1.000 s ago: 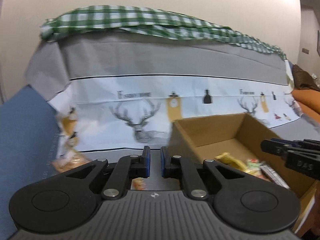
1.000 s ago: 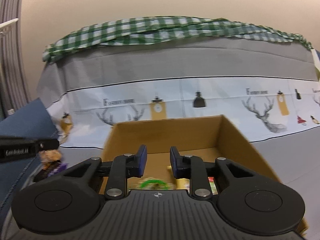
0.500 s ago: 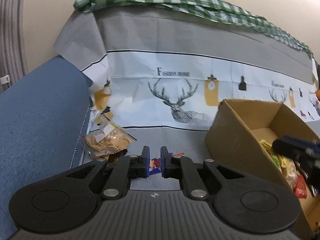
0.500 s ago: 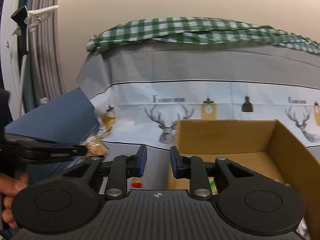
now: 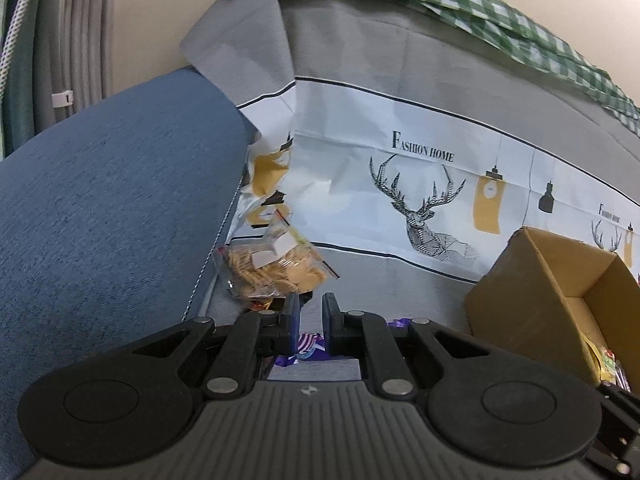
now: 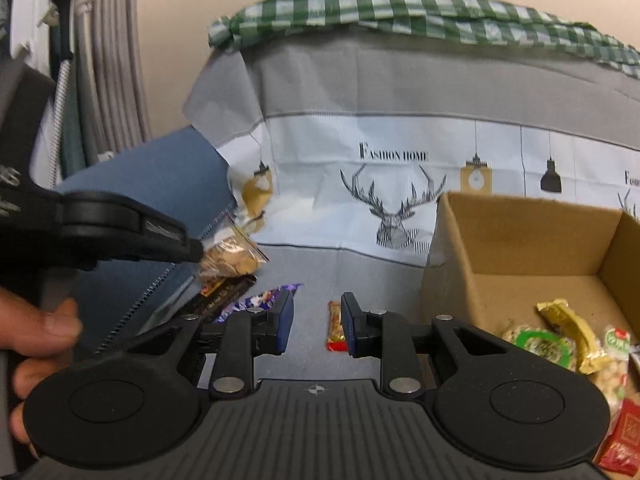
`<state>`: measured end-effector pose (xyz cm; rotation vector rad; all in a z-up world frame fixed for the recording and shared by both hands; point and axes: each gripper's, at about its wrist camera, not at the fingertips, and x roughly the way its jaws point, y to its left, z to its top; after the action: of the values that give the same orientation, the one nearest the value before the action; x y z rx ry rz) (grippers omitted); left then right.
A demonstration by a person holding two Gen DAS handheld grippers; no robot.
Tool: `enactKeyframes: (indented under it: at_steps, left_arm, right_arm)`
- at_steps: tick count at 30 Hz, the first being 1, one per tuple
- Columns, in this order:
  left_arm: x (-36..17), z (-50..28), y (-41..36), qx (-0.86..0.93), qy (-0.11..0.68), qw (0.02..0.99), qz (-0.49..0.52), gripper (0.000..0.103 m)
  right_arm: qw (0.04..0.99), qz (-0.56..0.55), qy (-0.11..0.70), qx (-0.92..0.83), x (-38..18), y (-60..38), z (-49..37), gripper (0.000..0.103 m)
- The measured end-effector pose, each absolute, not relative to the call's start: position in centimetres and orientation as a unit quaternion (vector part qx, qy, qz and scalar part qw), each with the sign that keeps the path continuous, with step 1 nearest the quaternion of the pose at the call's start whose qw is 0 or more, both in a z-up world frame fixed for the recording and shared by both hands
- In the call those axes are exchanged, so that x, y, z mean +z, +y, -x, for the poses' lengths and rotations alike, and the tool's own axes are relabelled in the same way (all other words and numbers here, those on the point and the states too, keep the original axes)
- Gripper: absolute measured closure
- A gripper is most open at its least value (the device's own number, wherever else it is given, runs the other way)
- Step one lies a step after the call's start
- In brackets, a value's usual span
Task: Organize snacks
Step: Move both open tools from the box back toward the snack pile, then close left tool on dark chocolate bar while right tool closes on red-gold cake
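Observation:
A clear bag of tan crackers point(image 5: 276, 268) lies on the grey sofa seat against the blue armrest; it also shows in the right wrist view point(image 6: 230, 258). My left gripper point(image 5: 307, 322) hovers just short of it, jaws a narrow gap apart and empty. Its fingers point(image 6: 160, 240) reach to the bag in the right wrist view. A dark bar point(image 6: 224, 294), a purple wrapper point(image 6: 260, 300) and a red-and-yellow bar point(image 6: 336, 326) lie on the seat. My right gripper point(image 6: 316, 328) is open and empty above the red bar. The cardboard box point(image 6: 520, 240) holds several snacks point(image 6: 560, 340).
The blue armrest point(image 5: 100, 220) borders the seat on the left. The sofa back carries a deer-print cover point(image 5: 420, 200) and a green checked cloth point(image 6: 400, 12). The box point(image 5: 540, 288) stands on the seat at right. A curtain point(image 6: 108, 60) hangs at far left.
Both grippers have swung left, away from the box and toward the snacks by the armrest. The left gripper has come close to the cracker bag. The jaws have kept their gaps.

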<state>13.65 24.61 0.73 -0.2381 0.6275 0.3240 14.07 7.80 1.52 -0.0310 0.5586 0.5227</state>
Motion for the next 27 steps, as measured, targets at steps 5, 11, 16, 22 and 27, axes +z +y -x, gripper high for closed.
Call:
enactKeyframes:
  at_steps: [5, 11, 16, 22, 27]
  left_arm:
    - [0.4, -13.8, 25.5, 0.166, 0.311, 0.927, 0.127, 0.086]
    - [-0.2, -14.2, 26.1, 0.173, 0.321, 0.921, 0.14, 0.075]
    - [-1.2, -15.3, 26.8, 0.181, 0.331, 0.914, 0.147, 0.07]
    - [-2.7, -17.1, 27.7, 0.194, 0.346, 0.907, 0.143, 0.057]
    - [-4.5, -19.1, 28.2, 0.2, 0.37, 0.897, 0.137, 0.05]
  right_arm:
    - [0.93, 0.022, 0.284, 0.233, 0.0, 9.6, -15.3, 0.076]
    - [0.931, 0.027, 0.303, 0.203, -2.0, 11.3, -17.3, 0.067]
    - [0.93, 0.032, 0.316, 0.185, -3.8, 12.7, -19.1, 0.063]
    - [0.929, 0.021, 0.334, 0.159, -5.5, 13.5, -21.5, 0.061]
    - [0.923, 0.029, 0.35, 0.16, -6.8, 14.3, -23.0, 0.059]
